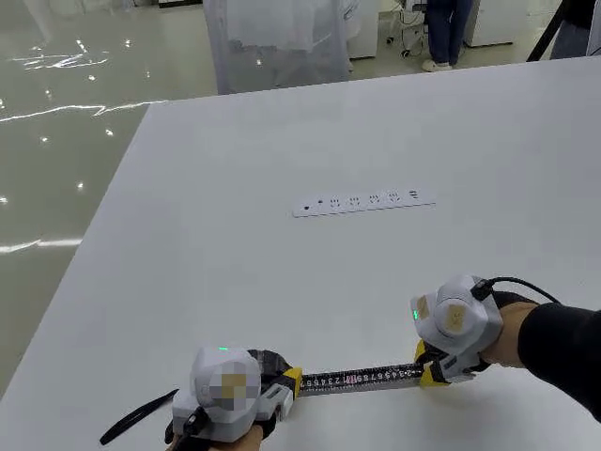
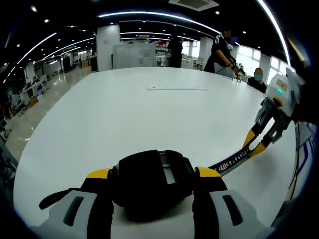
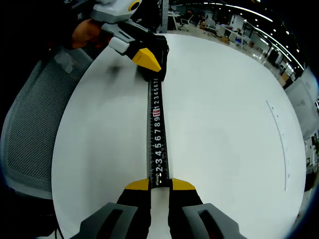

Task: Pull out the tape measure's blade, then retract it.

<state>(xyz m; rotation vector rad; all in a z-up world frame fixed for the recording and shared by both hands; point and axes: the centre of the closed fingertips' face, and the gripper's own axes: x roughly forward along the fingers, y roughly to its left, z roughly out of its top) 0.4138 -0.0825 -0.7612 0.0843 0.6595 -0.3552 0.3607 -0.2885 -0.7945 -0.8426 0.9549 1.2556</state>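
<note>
A black tape measure case [image 2: 153, 181] sits between the yellow-tipped jaws of my left gripper [image 2: 153, 173], which is shut on it near the table's front edge [image 1: 272, 381]. Its blade [image 1: 362, 379], black with white numerals and a red mark, runs out to the right across the white table. My right gripper [image 3: 160, 185] is shut on the blade's end, with the blade [image 3: 156, 134] stretching straight away to the case [image 3: 154, 52]. In the head view the right gripper [image 1: 430, 371] is at the lower right. A black wrist strap [image 1: 136, 418] trails left of the case.
A white power strip [image 1: 364, 201] lies flat mid-table. The table's left edge [image 1: 94, 225] drops to a glossy floor. A grey mesh chair [image 3: 30, 134] stands by the table's near side. People stand beyond the far end [image 2: 222, 52].
</note>
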